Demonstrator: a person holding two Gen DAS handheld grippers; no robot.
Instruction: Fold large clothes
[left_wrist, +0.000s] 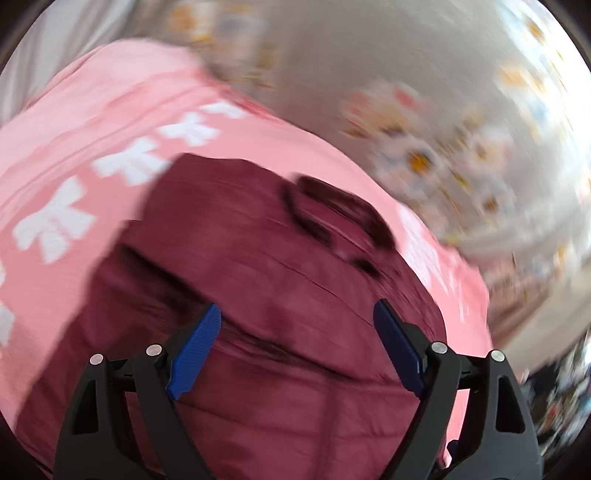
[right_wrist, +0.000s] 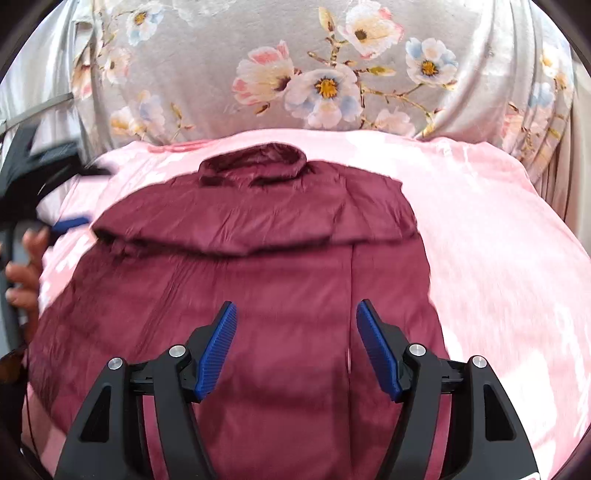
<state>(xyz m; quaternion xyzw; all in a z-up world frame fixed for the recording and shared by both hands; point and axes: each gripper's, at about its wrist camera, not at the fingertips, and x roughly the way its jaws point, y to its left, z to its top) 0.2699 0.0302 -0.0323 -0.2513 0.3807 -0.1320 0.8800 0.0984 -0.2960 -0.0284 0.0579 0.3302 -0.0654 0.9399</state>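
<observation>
A maroon quilted jacket (right_wrist: 251, 280) lies flat on a pink sheet (right_wrist: 498, 258), collar at the far end, sleeves folded in over its body. It also shows, blurred, in the left wrist view (left_wrist: 277, 295). My right gripper (right_wrist: 296, 314) is open and empty above the jacket's lower middle. My left gripper (left_wrist: 297, 317) is open and empty above the jacket; in the right wrist view it shows at the left edge (right_wrist: 70, 223), held by a hand, beside the jacket's left shoulder.
The pink sheet (left_wrist: 92, 129) has white bow prints. Beyond it lies a grey bedcover with flowers (right_wrist: 325, 85), also in the left wrist view (left_wrist: 424, 147). Dark clutter sits at the left wrist view's lower right edge (left_wrist: 565, 387).
</observation>
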